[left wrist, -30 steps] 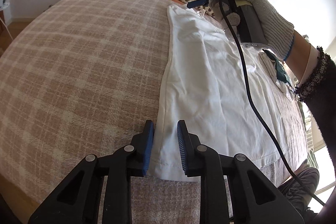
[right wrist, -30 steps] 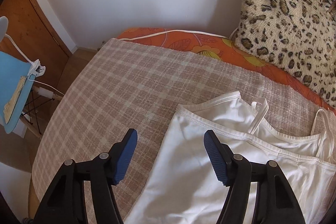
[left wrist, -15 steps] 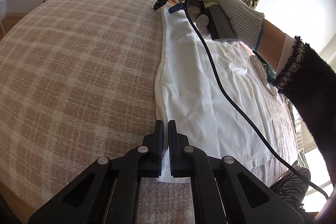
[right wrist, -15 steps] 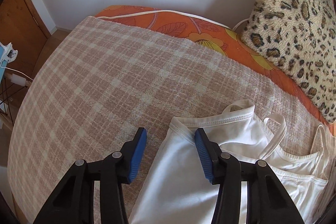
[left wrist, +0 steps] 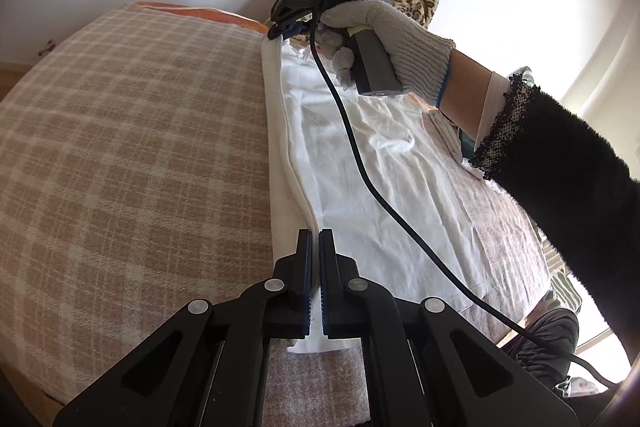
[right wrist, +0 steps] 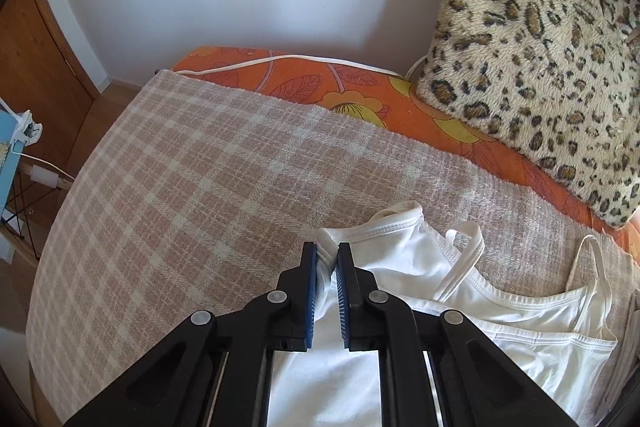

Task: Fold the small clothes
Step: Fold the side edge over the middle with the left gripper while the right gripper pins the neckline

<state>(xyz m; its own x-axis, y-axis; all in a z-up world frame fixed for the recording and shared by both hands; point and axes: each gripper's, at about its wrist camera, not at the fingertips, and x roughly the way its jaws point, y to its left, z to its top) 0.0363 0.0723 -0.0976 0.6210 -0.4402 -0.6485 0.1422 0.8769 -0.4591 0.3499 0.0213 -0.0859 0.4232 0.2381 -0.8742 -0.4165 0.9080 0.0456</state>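
white camisole (left wrist: 384, 187) on plaid blanket (left wrist: 132, 155), both grippers pinching its side edge.

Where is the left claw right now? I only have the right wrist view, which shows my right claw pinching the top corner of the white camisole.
Observer: The left claw is shut on the same side edge of the white camisole, down near the hem.
Operator: Is that edge raised between the two claws?
Observer: Yes. It stands up as a narrow ridge running from the left claw to the right claw, beside the plaid blanket.
Operator: Anything over the garment?
Observer: The right gripper's black cable crosses over the camisole; I cannot tell whether it touches the cloth.
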